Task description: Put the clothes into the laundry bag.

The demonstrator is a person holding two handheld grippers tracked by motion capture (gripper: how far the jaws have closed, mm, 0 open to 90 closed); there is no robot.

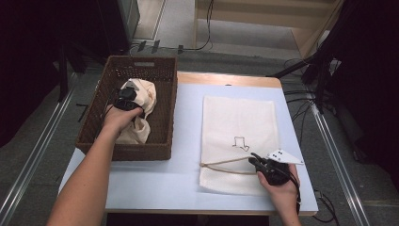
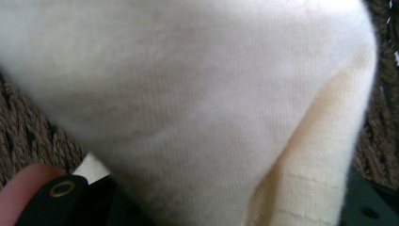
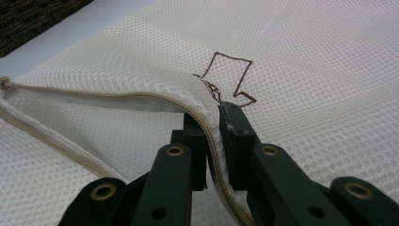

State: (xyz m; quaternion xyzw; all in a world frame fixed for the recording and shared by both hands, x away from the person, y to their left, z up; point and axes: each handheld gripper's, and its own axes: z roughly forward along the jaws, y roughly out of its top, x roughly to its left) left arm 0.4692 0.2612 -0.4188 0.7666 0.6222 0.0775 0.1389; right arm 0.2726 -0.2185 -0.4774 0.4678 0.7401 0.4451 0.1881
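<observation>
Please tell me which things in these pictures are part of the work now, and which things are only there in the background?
In use:
- left gripper, in the wicker basket, at the cream garment
- right gripper, pinching the zipper edge of the mesh laundry bag

Only around:
- table
- floor cables

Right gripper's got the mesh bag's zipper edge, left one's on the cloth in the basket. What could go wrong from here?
1. The right gripper pinches just the narrow zipper edge of the mesh bag; a hard pull could slip it free and close the opening.
2. The left gripper is pressed into the cream cloth, its jaws hidden, so its grip cannot be confirmed; the cloth might drop on lifting.
3. The cloth sits low in the wicker basket and may drag on the rim.
</observation>
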